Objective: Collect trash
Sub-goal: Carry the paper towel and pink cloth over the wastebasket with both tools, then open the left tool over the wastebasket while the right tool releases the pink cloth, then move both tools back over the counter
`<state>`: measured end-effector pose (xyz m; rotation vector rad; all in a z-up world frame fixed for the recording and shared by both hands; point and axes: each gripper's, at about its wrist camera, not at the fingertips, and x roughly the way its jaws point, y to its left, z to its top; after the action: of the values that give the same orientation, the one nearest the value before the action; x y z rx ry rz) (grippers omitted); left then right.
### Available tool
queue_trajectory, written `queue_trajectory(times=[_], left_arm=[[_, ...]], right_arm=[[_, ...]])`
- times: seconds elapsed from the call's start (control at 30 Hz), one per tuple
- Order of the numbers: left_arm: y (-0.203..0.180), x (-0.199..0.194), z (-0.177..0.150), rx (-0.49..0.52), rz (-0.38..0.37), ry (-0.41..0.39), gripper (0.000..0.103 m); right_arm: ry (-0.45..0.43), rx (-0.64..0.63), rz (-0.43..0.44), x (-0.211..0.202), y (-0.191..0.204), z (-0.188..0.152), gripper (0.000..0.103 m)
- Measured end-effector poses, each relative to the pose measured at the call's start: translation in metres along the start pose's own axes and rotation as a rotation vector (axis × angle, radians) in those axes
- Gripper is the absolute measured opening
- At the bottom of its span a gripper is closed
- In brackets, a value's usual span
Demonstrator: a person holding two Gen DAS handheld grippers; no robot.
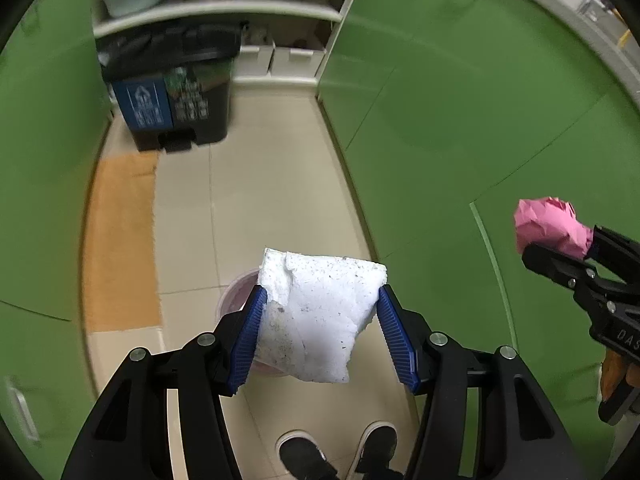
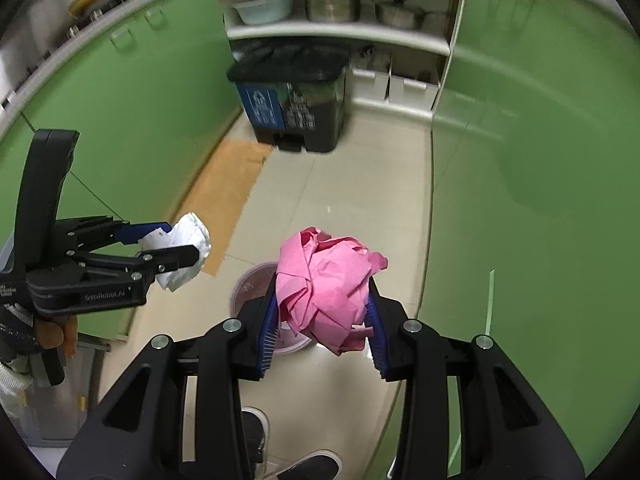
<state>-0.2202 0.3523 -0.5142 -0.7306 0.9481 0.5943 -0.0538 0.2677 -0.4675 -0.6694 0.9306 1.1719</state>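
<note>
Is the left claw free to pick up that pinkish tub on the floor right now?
Probably not. The left claw is already clamped on a white foam chunk, which hangs right over the tub. It would likely have to drop that first.

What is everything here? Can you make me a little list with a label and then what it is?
place: kitchen with green cabinets and a tiled floor
left gripper: jaws shut on a white foam chunk
right gripper: jaws shut on a pink crumpled paper ball
bin: black pedal bin with a blue label, at the far end, lid down
below the grippers: round pinkish tub on the floor
mat: orange mat along the left cabinets
shelf: pots and a basin
person: dark shoes at the bottom
</note>
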Motion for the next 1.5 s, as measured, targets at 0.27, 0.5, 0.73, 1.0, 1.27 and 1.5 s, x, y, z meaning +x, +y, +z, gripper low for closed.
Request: queue_trajectory(times=[0.27,0.5,0.73,1.0,1.27,1.5], left_arm=[[0.026,0.045,-0.013,-0.049,0.003,0.010,0.098],[0.039,0.034,-0.009,-0.076,0.003,-0.019,0.098],[0.059,0.003,-0.011,-0.133,0.005,-0.051,0.098],[0.095,-0.020,-0.025,-0.200,0.022,-0.090,0.098],[0.109,-0.026,-0.032,-0.213,0.081,-0.124,0.098],[0.091,-0.040,-0.027,-0.194,0.082,-0.114,0.098]], right_arm=[[0.051,-0.017,-0.001,0.058,0.001,-0.022,0.038],[0.070,-0.040,0.016,0.068,0.011,-0.020,0.038],[0.100,-0.093,0.071,0.088,0.043,-0.010,0.038],[0.133,-0.154,0.134,0.137,0.084,-0.003,0.041],[0.115,-0.163,0.131,0.156,0.093,-0.001,0.097],[0.100,-0.141,0.109,0.126,0.080,0.004,0.097]])
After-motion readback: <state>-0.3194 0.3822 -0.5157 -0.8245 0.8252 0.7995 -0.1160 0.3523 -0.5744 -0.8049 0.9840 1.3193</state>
